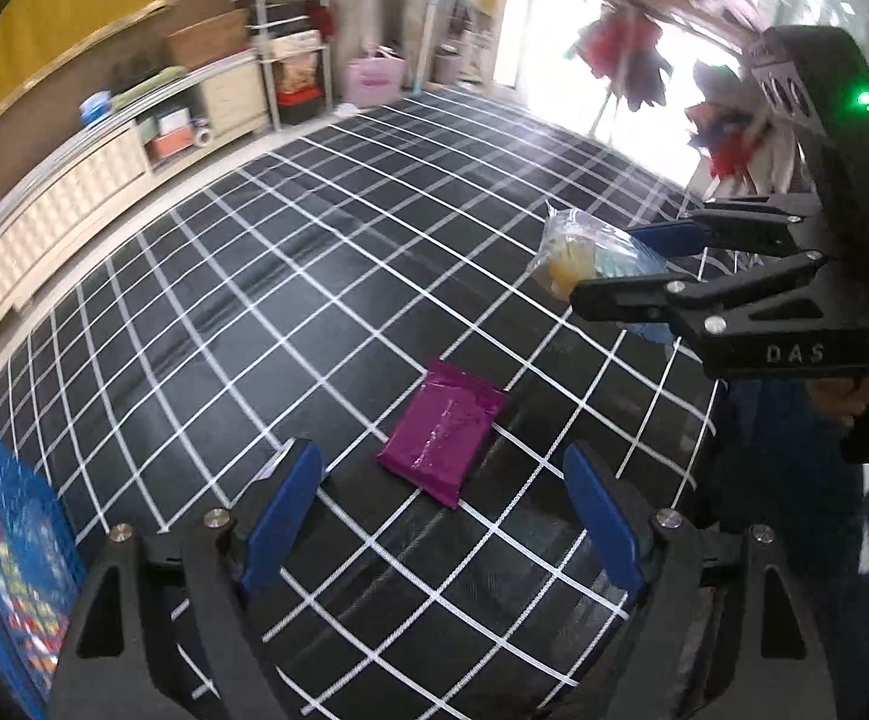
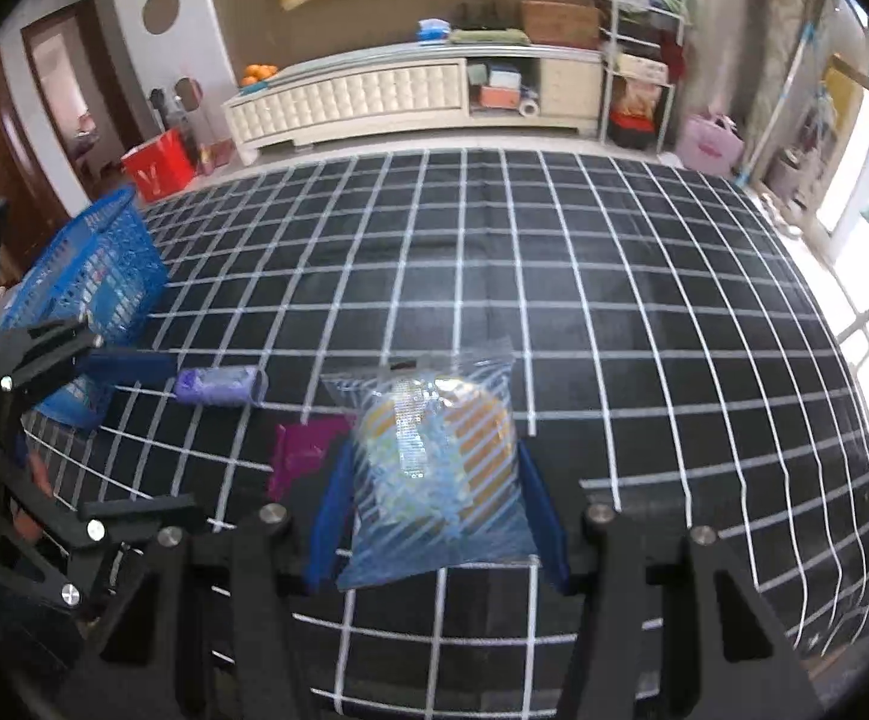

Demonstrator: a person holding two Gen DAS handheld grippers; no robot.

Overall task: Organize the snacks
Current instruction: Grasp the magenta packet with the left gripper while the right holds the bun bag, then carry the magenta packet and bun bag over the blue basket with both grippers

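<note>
Blue-padded right gripper (image 2: 434,516) clamps a clear striped snack bag (image 2: 434,462) above the grid cloth (image 2: 614,300); left gripper (image 1: 440,516) gapes wide over a magenta packet (image 1: 440,441), blue basket (image 2: 86,276) far left

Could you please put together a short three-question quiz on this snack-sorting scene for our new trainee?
1. True or false: the right claw is shut on a clear striped snack bag.
2. Which packet lies flat on the checked cloth just ahead of the open left claw?
A. the magenta packet
B. a green packet
C. a silver can
3. Fill in: in the right wrist view, the blue ____ stands at the left edge of the cloth, with a lilac packet lying near it.

Key: 1 true; 2 A; 3 basket.
</note>
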